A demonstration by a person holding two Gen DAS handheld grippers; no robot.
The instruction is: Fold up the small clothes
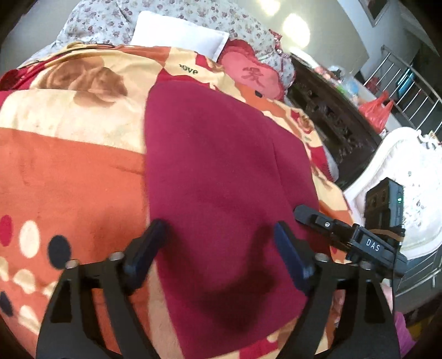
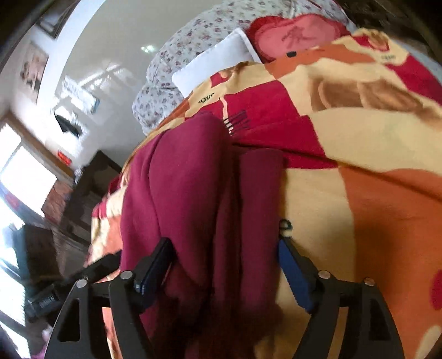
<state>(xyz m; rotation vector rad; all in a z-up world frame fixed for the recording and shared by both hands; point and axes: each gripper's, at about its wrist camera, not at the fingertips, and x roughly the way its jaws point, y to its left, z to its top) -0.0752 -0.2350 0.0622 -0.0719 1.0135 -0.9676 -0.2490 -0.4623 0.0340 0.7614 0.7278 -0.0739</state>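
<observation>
A dark red garment (image 1: 221,165) lies on an orange, cream and red patterned blanket (image 1: 69,165) on a bed. In the left wrist view it lies flat in a long panel. My left gripper (image 1: 221,234) is open, its blue-padded fingers (image 1: 149,248) spread just above the near part of the garment. The other gripper's black body (image 1: 359,240) shows at the right edge of the garment. In the right wrist view the garment (image 2: 187,193) is bunched in long folds. My right gripper (image 2: 225,251) is open, its fingers (image 2: 292,268) straddling the near folds.
A white pillow (image 1: 179,30) and a red heart cushion (image 1: 254,74) lie at the head of the bed on a floral quilt (image 1: 110,16). A dark carved cabinet (image 1: 331,116), a red bag (image 1: 375,110) and a white chair (image 1: 408,171) stand to the right.
</observation>
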